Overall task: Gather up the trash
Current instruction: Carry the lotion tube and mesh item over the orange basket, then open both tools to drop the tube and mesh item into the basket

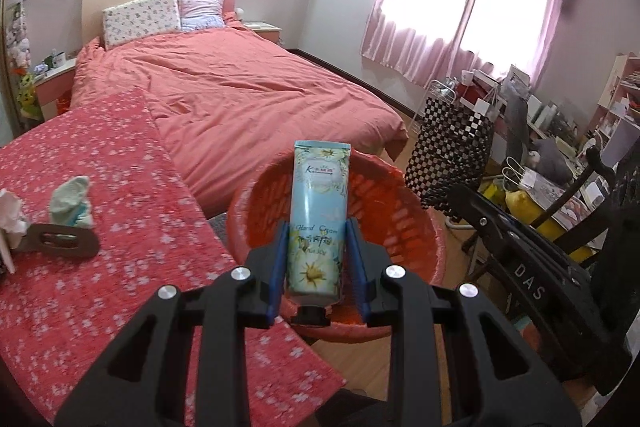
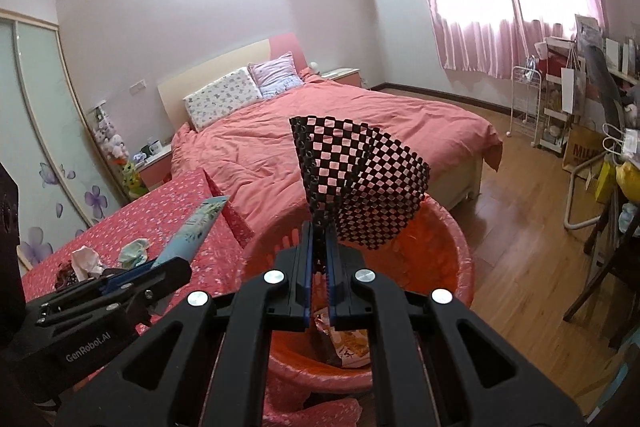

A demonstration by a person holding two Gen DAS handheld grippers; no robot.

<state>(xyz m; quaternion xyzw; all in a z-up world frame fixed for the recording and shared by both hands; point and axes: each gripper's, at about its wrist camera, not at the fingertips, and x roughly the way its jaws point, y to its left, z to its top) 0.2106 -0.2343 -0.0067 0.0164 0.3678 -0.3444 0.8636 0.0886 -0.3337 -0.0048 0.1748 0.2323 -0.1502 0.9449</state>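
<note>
My left gripper (image 1: 318, 227) is shut on a light blue hand cream tube (image 1: 320, 187) with flower print, cap toward me, held above the red basket bin (image 1: 400, 211). The right gripper (image 2: 320, 227) is shut on the edge of a black checkered mesh sheet (image 2: 360, 179), which hangs over the same bin (image 2: 452, 259). A printed wrapper (image 2: 352, 343) lies inside the bin. In the right wrist view the left gripper (image 2: 160, 263) shows at the left with the tube (image 2: 196, 227). The left wrist view shows the mesh sheet (image 1: 452, 147) at the right.
A table with a red floral cloth (image 1: 120, 267) stands left of the bin and carries a crumpled white tissue (image 1: 10, 215), a bluish crumpled piece (image 1: 72, 203) and a brown clip (image 1: 60, 239). A bed (image 1: 240, 87) lies behind. Chair (image 2: 600, 259) and cluttered shelves stand at the right.
</note>
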